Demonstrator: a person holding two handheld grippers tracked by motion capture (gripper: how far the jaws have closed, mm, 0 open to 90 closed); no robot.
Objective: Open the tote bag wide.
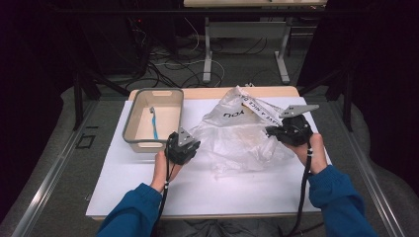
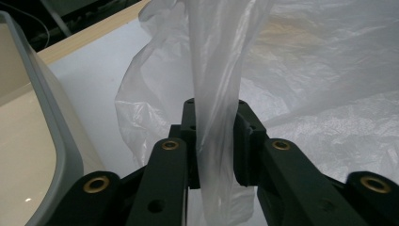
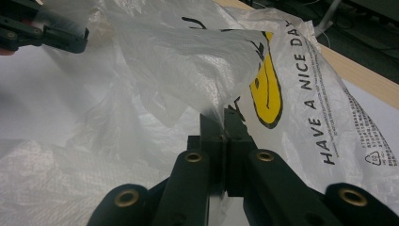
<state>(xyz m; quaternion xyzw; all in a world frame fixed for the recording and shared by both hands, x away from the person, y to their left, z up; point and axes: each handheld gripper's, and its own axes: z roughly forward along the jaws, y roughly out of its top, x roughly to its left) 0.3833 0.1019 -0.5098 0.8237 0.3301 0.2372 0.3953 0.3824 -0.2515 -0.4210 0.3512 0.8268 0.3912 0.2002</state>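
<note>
1. While both hands hover low over the table, the left gripper has a bunched strip of the plastic bag between its black jaws, pads pressing on the gathered film from both sides.
2. Right gripper is clamped tight on another bit of the same bag, jaws pretty much together with a thin edge of film pinched between them.
3. So the bag sits mid-table, stretched between the two grippers, puffed up and crinkly. It's thin, see-through, whitish plastic with a yellow smiley and black "HAVE A NICE DAY" lettering on the right side.
4. Just left of the left gripper there's a grey tray, rounded-rectangle shape, smooth beige floor inside, with a slim light-blue stick thing lying in it. Can't tell what that is exactly.
5. Everything rests on a matte white sheet covering a light wooden tabletop, wood peeking out along the far edge.
6. Person's in blue sleeves, cables trailing off each gripper.
7. Room's dim: grey floor, tangle of cables and grey table legs behind, dark curtains either side.
</note>
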